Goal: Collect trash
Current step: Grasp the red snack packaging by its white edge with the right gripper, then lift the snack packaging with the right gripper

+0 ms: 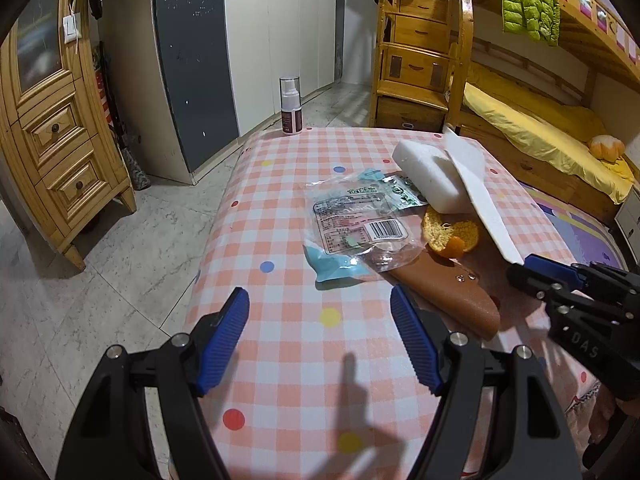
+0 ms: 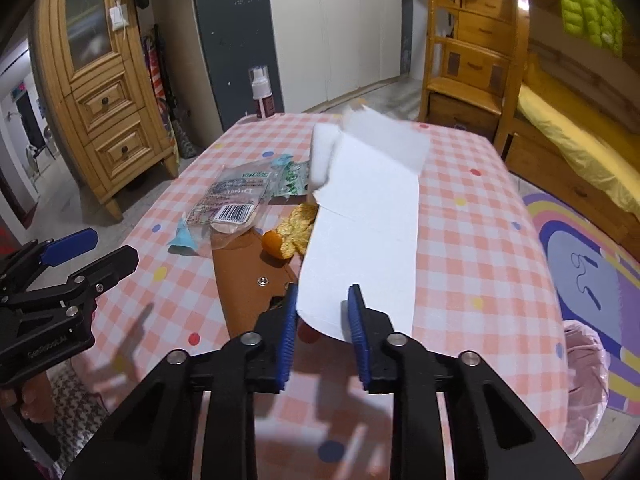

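While the white paper sheet (image 2: 362,240) slants up off the worktop (image 2: 480,216), its near edge is pinched between the blue pads of the right gripper (image 2: 322,312), which is clenched on it. The sheet's far end leans against a white foam block (image 1: 430,172). Just beside that block lie pieces of orange peel (image 1: 450,234) and a clear plastic food wrapper (image 1: 354,224) with a barcode – the wrapper overlaps a light blue packet (image 1: 332,268) and the tip of a brown leather sheath (image 1: 448,292). Nearer the camera, the left gripper (image 1: 320,336) hovers over the checked cloth with its jaws spread wide, grasping nothing. At the worktop's far edge stands a spray bottle (image 1: 290,106); a pink-lined bin (image 2: 586,384) sits on the floor to the right.
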